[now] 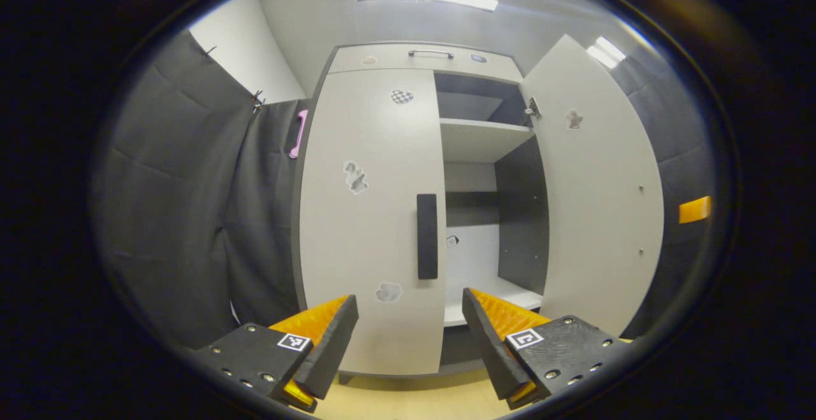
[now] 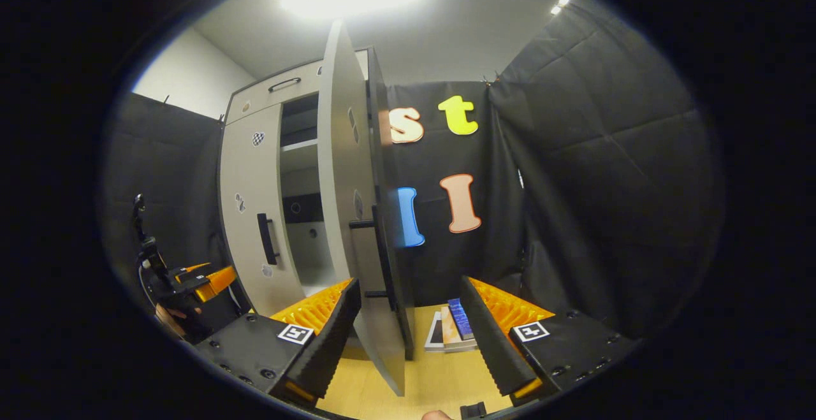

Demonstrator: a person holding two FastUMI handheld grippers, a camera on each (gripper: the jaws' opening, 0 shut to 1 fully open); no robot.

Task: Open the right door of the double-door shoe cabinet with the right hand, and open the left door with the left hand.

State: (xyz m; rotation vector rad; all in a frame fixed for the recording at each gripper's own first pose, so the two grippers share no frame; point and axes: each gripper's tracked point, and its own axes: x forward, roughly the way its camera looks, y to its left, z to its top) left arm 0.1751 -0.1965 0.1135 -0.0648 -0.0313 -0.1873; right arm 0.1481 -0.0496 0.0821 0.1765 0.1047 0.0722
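Black cloth walls surround the shoe cabinet [image 1: 421,57] at the centre of your left gripper view. Its right door [image 1: 593,184] stands swung open, while the left door [image 1: 373,216] is closed, handle [image 1: 427,236] untouched. Your left tongs [image 1: 410,337] gape empty, low in frame. Your right tongs [image 2: 411,334] are spread around the open door's edge [image 2: 382,356], gripping nothing.
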